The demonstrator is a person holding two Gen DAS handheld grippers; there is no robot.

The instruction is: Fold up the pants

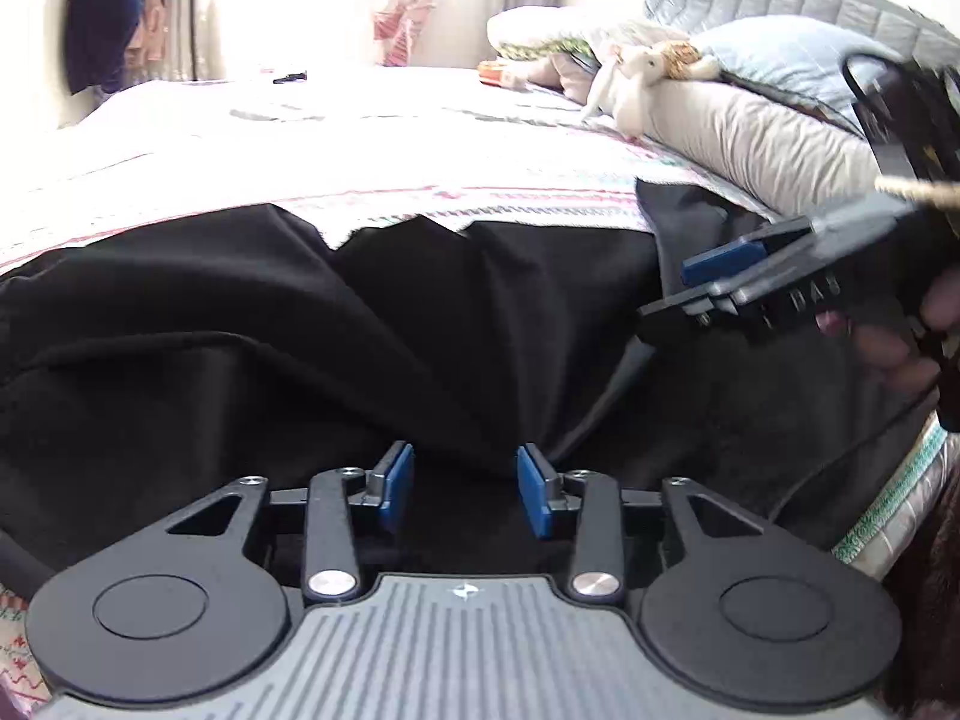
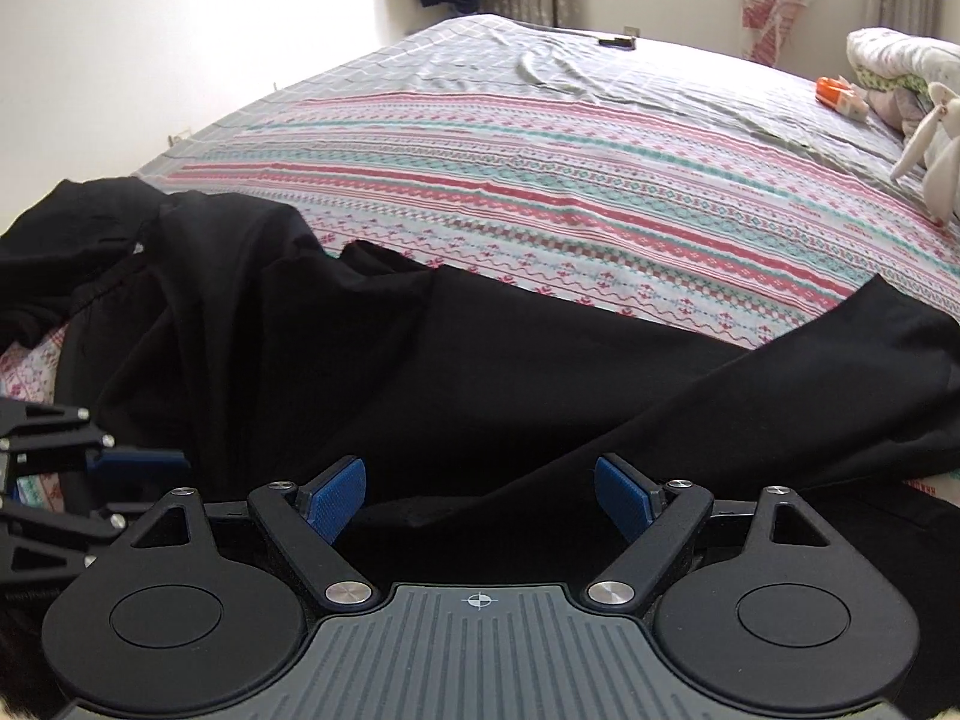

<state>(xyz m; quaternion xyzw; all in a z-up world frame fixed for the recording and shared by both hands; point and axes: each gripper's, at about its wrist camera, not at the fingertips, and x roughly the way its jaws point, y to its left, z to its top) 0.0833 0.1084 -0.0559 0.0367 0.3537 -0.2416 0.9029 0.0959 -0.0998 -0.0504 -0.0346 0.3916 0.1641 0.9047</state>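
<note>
While the black pants (image 1: 300,330) are being seen spread in loose folds across the near edge of the patterned bedspread (image 1: 360,180) in the left wrist view, the left gripper (image 1: 465,489) is being held low over the fabric with its blue pads (image 1: 396,480) spread apart and nothing pinched between them. The right gripper (image 1: 714,267) is being shown at the right edge, near a grey pillow (image 1: 750,138); its opening cannot be judged there. In the right wrist view, the right gripper (image 2: 480,498) is being held with its pads (image 2: 624,498) set wide apart above the pants (image 2: 480,372), and the left gripper (image 2: 144,462) is being partly shown at the left edge.
</note>
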